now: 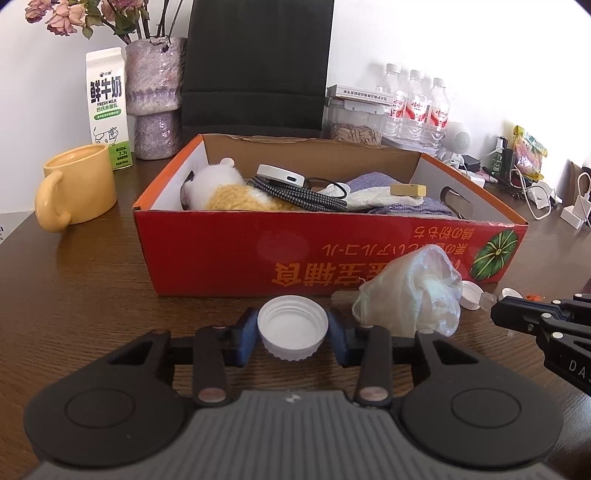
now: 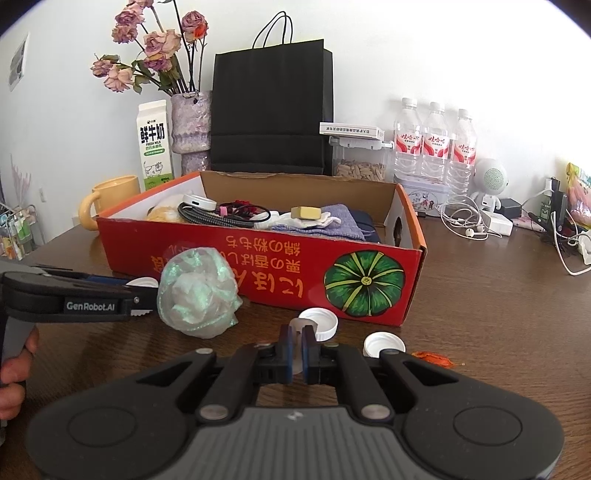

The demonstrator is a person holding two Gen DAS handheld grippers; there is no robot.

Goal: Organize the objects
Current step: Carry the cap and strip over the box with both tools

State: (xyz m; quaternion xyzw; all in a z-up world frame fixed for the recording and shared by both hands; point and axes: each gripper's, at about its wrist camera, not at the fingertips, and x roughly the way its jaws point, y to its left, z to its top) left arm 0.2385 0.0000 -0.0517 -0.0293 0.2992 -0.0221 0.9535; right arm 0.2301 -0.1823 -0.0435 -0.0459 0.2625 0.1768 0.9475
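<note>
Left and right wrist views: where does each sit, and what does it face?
Left wrist: on the left tool gripping a white cap; faces the box; right tool at right.
Right wrist: on the right tool, shut on a clear piece; faces the box; left tool and hand at left.
Shared: box, crumpled plastic.

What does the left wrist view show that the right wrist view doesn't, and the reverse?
Only the left wrist view: the left gripper with its fingers around an upturned white cap, and the white and yellow plush toy clearly in the box.

Only the right wrist view: the right gripper shut on a small translucent piece, the black bag's handles, and a hand gripping the other tool.

Both: the red box, crumpled plastic bag, yellow mug, milk carton.
</note>
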